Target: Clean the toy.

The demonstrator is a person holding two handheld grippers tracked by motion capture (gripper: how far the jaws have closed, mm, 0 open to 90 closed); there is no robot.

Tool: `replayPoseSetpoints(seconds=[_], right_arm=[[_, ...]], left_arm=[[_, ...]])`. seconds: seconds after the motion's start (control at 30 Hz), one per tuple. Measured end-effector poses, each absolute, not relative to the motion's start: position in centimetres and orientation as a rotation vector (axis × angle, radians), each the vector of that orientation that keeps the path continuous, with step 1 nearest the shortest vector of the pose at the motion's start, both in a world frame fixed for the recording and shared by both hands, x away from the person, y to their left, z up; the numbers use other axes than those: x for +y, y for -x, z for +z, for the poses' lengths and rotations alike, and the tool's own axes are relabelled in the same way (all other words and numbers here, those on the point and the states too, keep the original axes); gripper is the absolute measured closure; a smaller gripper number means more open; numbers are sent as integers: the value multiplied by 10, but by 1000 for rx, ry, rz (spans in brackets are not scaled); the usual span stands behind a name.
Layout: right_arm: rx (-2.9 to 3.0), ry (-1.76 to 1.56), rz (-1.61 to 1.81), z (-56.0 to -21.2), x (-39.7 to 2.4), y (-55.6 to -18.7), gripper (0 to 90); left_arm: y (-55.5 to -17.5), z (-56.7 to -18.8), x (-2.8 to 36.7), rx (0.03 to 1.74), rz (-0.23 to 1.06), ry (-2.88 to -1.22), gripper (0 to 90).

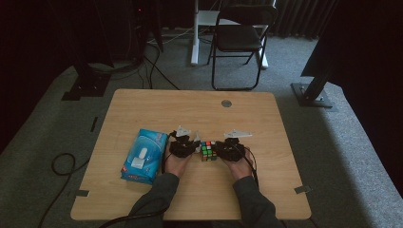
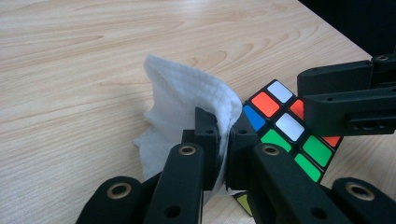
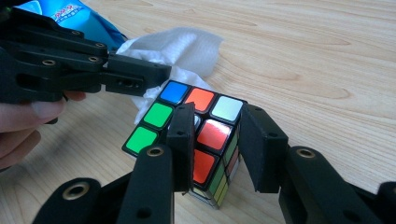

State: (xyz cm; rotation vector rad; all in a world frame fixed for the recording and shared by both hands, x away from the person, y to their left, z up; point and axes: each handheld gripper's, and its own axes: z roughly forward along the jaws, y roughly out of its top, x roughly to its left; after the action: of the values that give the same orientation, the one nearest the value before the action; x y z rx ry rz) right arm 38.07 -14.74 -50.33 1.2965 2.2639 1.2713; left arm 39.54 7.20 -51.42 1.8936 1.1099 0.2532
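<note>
the left gripper (image 2: 223,135) is clenched on a white wipe (image 2: 187,100) just beside the puzzle cube (image 3: 196,135), which the right gripper (image 3: 217,140) clamps from two sides, so the wipe must go sideways onto its top face.

Rubik's cube (image 3: 205,135) — scrambled, with blue, orange, white and green stickers showing — stands on the wooden table near its middle, corner toward the right gripper view. White wet wipe (image 2: 187,100) — crumpled, textured, standing upright against the cube's side.
</note>
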Motion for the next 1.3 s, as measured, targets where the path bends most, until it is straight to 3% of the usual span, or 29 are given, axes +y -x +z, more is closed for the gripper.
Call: replayPoseSetpoints(seconds=[0.8, 1.3], right_arm=[[2271, -1298, 1268, -503, -147, -380, 666], [2272, -1295, 1271, -503, -148, -381, 665]], left_arm=[[-398, -543, 67, 1149, 233, -1944, 865], [-397, -538, 69, 1145, 239, -1931, 864]])
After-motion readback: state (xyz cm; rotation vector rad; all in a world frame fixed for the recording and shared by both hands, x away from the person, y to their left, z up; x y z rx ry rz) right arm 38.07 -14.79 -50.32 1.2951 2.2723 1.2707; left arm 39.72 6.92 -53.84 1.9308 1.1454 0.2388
